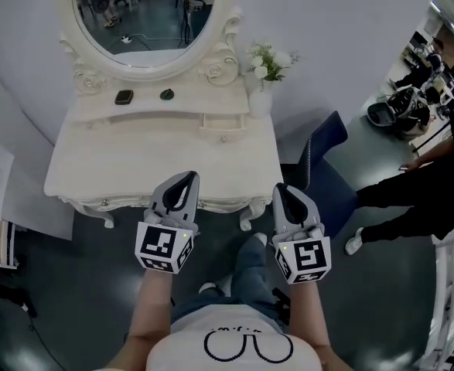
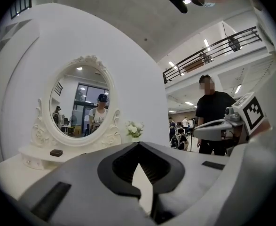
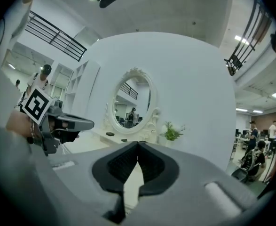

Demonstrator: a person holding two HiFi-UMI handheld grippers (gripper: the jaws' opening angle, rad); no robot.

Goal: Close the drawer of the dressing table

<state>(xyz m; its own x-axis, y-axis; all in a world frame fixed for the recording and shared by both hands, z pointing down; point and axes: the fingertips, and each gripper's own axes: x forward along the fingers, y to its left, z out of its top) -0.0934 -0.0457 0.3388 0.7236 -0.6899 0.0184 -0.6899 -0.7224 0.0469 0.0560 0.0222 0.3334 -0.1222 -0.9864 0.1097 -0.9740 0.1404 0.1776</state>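
Cream-painted and scroll-carved, the dressing table (image 1: 83, 195) is showing its small flat-fronted drawer (image 1: 223, 124) apparently sticking slightly out of the raised shelf (image 1: 145, 108), well ahead of both claws across the smooth tabletop (image 1: 134, 165), so the closing seems not yet begun. The left claw (image 1: 186, 176) and right claw (image 1: 284, 188) are hovering at the near edge, their grey jaws pinched together on nothing.

Left tool (image 2: 138, 145) jaws together, nothing between — dressing table (image 2: 11, 172), oval mirror (image 2: 79, 100), flowers (image 2: 134, 128) ahead.
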